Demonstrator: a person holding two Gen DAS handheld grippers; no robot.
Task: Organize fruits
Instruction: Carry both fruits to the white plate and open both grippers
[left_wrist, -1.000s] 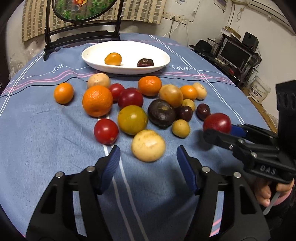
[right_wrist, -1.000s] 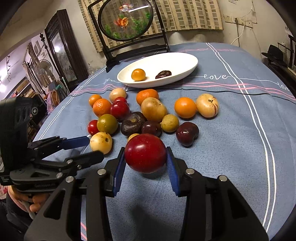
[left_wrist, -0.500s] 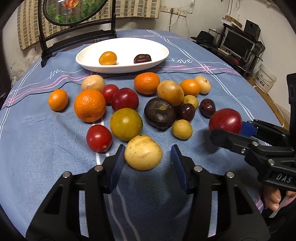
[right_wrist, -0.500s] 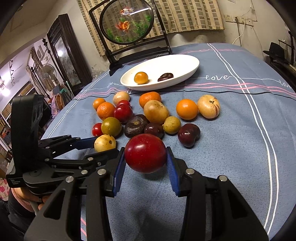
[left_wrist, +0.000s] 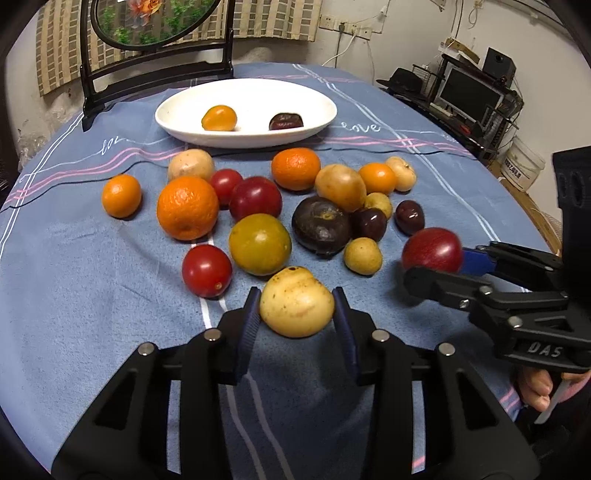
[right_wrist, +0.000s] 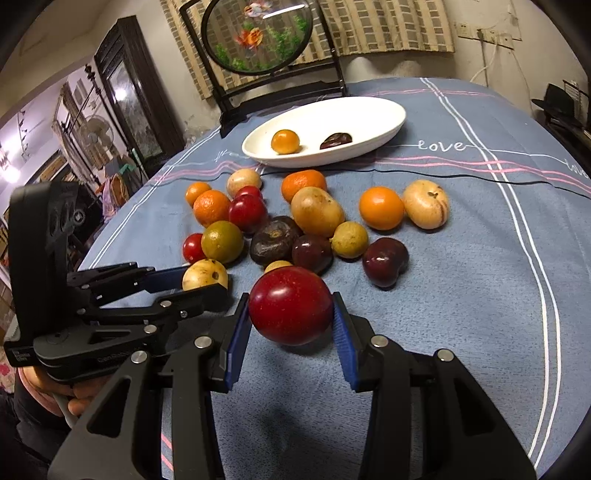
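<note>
The white oval dish (left_wrist: 245, 127) at the far side of the bench (left_wrist: 92, 314) holds two fruits: one small orange fruit (left_wrist: 219, 118) and one dark fruit (left_wrist: 286, 121). Some sixteen loose fruits cluster between dish and grippers. The left gripper (left_wrist: 295, 314) clasps a pale yellow fruit (left_wrist: 295, 302); the right gripper (right_wrist: 291, 314) clasps a red fruit (right_wrist: 290, 305).

Two fruits gripped, the rest loose on the cloth
Pale yellow fruit (left_wrist: 295, 302) and red plum (right_wrist: 290, 305) both clamped; white oval dish (left_wrist: 177, 122) holds two

blue tablecloth (left_wrist: 92, 314) (fruits (left_wrist: 187, 207), plate (left_wrist: 177, 118))
</note>
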